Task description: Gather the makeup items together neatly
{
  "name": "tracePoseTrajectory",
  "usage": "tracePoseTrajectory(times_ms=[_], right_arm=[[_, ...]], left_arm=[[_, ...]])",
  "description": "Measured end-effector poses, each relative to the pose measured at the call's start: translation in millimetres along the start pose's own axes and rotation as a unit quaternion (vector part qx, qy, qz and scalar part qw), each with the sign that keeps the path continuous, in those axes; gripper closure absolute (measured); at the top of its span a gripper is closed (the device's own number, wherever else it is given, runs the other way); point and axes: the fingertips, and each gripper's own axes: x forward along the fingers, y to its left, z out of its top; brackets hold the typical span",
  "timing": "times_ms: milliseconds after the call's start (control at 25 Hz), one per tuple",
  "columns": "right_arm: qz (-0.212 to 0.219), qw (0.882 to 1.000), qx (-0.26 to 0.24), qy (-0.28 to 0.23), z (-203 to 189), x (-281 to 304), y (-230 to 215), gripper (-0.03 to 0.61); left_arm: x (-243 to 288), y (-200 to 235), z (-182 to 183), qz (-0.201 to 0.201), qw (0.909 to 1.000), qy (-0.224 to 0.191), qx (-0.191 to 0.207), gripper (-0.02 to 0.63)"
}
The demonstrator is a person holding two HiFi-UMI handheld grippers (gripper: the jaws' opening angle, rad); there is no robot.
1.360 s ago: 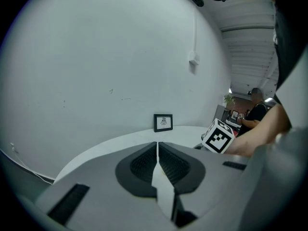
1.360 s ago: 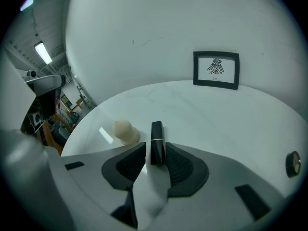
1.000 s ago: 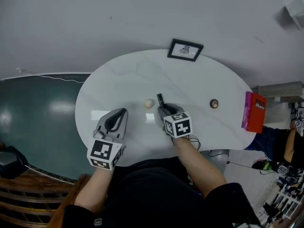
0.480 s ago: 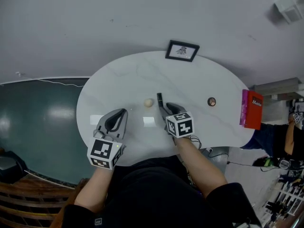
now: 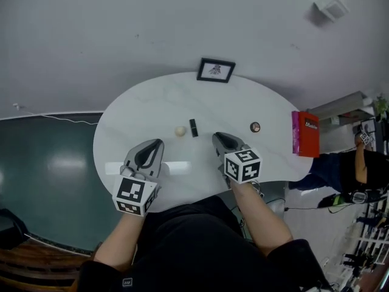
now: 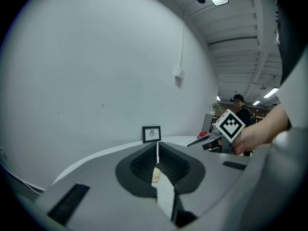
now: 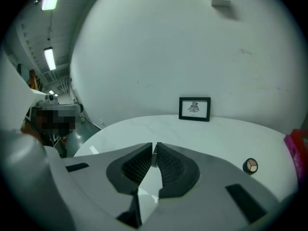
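1. We're over a white oval desk [image 5: 243,96], glossy with faint grey veining, pushed up against a plain white wall [image 5: 152,23].
2. The landmark is a small black frame [image 5: 216,70], upright at the desk's back edge, right against the wall.
3. Out in front of the frame and a touch left lies the black tube [image 5: 193,127]. The beige puff [image 5: 180,130] sits just beside it on the far side from the frame's right, with a sliver of desk between them.
4. The round compact [image 5: 255,126] is in front of the frame and off to its right, well apart from the tube and puff.
5. Far right of the frame, a red box [image 5: 305,134] stands upright at the desk's end.
6. The left claw [image 5: 159,143] is closed and empty, held over the near part of the desk, in front and left of the frame. The puff shows beyond its tips.
7. The right claw [image 5: 216,136] has jaws that have just been closing. They're now together with nothing between them, in front of the frame and nearer the person than the tube and compact.
8. Left of the frame's side there's a dark green shiny floor [image 5: 42,169], with a thin cable [image 5: 55,115] running along the wall's foot.
9. Up and right of the frame a small white box [image 5: 331,8] is fixed high on the wall.
10. Beyond the desk's right end a person [image 5: 364,169] stands among cluttered gear, and strip lights [image 7: 49,57] run along the ceiling on the opposite side.
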Motion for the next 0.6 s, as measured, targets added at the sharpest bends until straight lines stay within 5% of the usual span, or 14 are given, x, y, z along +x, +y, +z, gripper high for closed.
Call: tracePoseTrajectory(times_ms=[320, 600], right_arm=[[0.034, 0.998, -0.023, -0.041, 21, -30, -1, 0.538], [0.079, 0.994, -0.042, -0.054, 26, -46, -45, 0.538]], left_arm=[[9, -26, 8, 0.012, 0.9999, -0.006, 0.000, 0.592], [48, -56, 14, 0.055, 0.9985, 0.006, 0.004, 0.592]])
